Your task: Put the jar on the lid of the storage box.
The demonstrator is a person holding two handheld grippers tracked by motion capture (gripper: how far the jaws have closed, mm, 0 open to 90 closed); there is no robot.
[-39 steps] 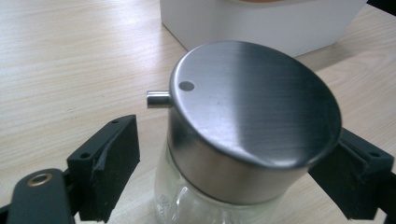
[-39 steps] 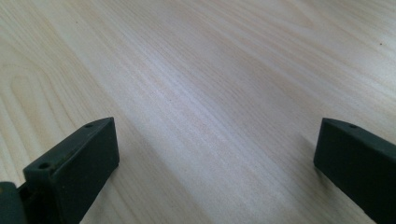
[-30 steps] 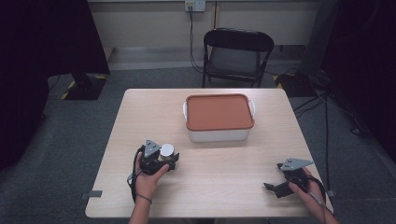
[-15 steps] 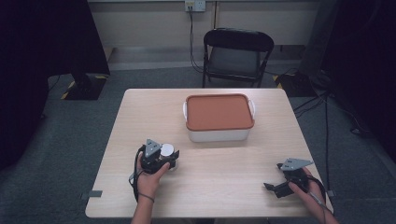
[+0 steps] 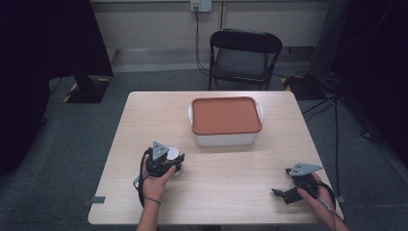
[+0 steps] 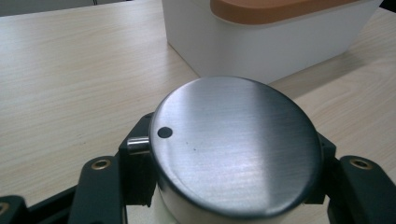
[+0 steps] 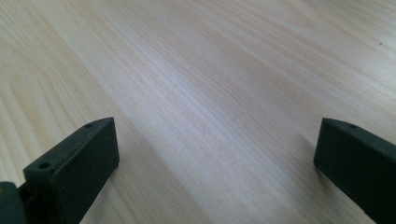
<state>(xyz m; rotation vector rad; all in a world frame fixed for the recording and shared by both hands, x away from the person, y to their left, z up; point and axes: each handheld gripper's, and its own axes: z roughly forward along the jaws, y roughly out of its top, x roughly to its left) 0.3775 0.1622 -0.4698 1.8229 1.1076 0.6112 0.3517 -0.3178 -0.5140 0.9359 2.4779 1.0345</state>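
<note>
Already clamped: left gripper (image 5: 169, 162) had its jaws closed against the sides of a round steel tin (image 6: 236, 149), flat brushed lid up, standing on the wooden table (image 5: 240, 192). White container with orange lid (image 5: 226, 120) lay ahead and rightward, near, lid on. Right gripper (image 5: 288, 192) rested well apart, jaws wide, empty. Left hand clearly nearer.

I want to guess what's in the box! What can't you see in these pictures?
- Inside of the white box: hidden by its orange lid, high view.
- Body of the round metal container: cut off by the bottom edge, left gripper view.
- Right gripper jaws: too small, high view.
</note>
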